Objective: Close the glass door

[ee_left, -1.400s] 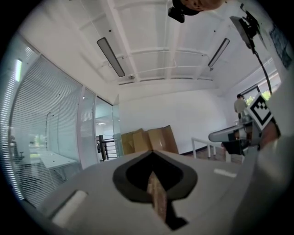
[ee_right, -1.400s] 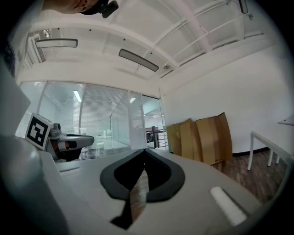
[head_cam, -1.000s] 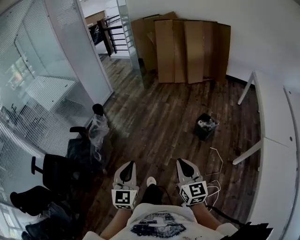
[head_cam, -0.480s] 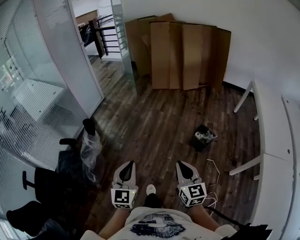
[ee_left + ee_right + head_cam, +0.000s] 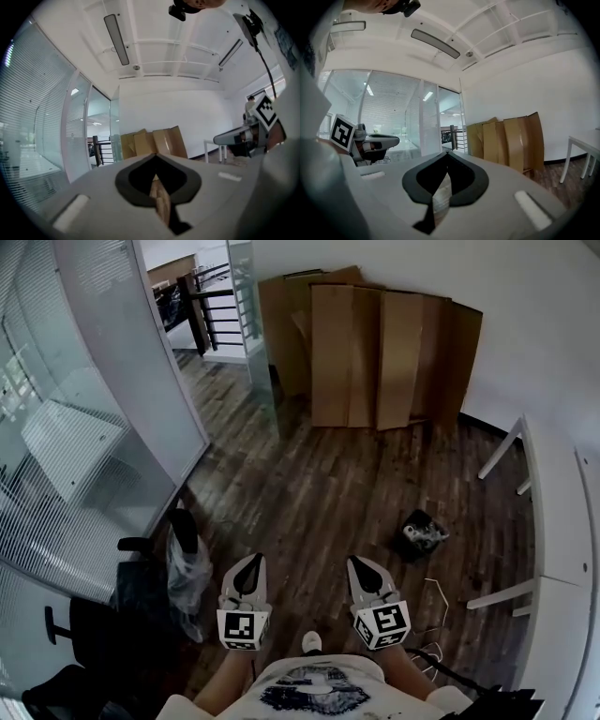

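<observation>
Glass door (image 5: 255,334) stood open at the far left, well apart from both grippers. Probably heavy, stiff and slick, so I'd push on its edge; couldn't spot a handle. Left gripper (image 5: 251,564) jaws were closed on nothing, right gripper (image 5: 360,563) same.

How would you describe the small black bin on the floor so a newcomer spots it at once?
Start at the long white table along the room's right side. The bin stands on the dark wood floor just left of its legs. It is the only small black container in the open, with pale things inside.
</observation>
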